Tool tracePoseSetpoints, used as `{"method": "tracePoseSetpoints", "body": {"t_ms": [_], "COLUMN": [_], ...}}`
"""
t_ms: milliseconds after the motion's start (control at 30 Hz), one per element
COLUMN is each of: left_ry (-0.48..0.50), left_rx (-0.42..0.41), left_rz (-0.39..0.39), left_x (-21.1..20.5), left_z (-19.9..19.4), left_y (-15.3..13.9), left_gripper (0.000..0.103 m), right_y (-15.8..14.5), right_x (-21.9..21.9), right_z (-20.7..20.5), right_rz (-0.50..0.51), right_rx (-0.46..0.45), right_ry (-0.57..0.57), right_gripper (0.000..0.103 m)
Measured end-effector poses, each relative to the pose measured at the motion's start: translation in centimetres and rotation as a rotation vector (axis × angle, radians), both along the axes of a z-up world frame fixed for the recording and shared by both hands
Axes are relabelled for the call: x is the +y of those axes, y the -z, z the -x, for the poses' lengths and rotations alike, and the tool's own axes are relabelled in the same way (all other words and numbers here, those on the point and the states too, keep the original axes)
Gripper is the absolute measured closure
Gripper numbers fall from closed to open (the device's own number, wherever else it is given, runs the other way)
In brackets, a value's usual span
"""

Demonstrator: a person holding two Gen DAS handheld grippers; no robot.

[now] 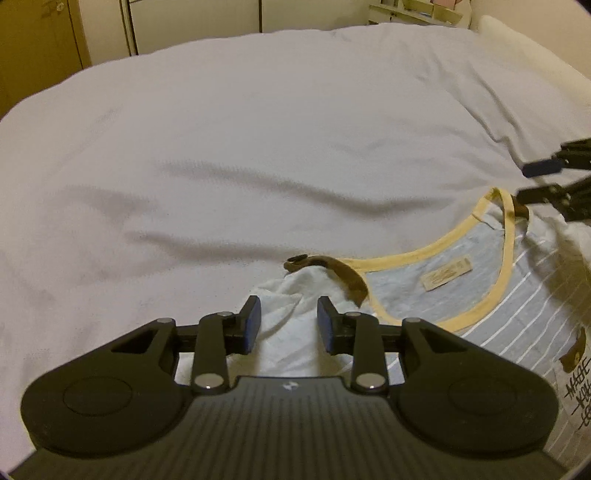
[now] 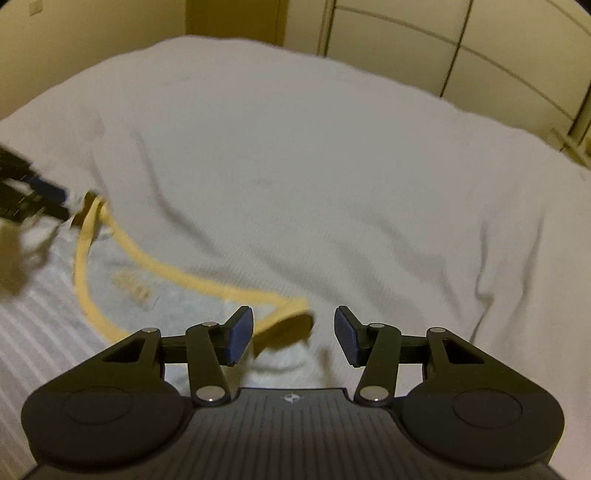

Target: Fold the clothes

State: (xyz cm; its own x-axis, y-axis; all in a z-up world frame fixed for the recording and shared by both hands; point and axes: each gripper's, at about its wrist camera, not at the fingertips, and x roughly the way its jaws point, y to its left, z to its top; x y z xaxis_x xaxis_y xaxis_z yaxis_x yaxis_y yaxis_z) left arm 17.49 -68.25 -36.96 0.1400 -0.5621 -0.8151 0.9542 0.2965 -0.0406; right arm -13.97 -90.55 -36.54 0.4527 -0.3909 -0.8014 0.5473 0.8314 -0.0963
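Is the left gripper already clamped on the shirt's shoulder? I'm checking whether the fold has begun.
No. In the left wrist view the left gripper is open, with the white shoulder fabric of the shirt lying loose between its blue pads.

Bed (image 1: 258,140) with white cover, cupboards behind.
White bedcover (image 2: 332,177) fills most of both views, creased in long shallow folds. Pale pillow (image 1: 524,48) at far right edge of bed in left wrist view. Cream cupboard doors (image 2: 461,40) along the wall beyond; wooden door (image 1: 40,44) far left. Cluttered shelf (image 1: 417,11) at top, contents too small to tell.
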Motion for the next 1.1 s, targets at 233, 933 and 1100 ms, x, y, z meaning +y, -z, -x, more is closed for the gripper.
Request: {"method": "tracePoseSetpoints", "body": {"t_ms": [233, 933, 1100], "left_ry": [0.034, -0.027, -0.018], "left_rx": [-0.059, -0.126, -0.115], "left_rz": [-0.085, -0.075, -0.027], "left_x": [-2.4, 2.3, 3.1], "left_z": [-1.7, -0.5, 2.3], "left_y": [2.5, -0.4, -1.8], "left_gripper": [0.075, 0.074, 0.074], "right_y": [1.0, -1.5, -1.9], "right_x": [-0.5, -1.9, 0.4], "right_z": [1.0, 7.5, 11.2], "right_rz": [-0.048, -0.114, -0.023], "right_rx": [0.091, -0.038, 0.064], "right_ry": [-0.012, 0.274, 0.255], "right_gripper": [0.050, 0.058, 0.058]}}
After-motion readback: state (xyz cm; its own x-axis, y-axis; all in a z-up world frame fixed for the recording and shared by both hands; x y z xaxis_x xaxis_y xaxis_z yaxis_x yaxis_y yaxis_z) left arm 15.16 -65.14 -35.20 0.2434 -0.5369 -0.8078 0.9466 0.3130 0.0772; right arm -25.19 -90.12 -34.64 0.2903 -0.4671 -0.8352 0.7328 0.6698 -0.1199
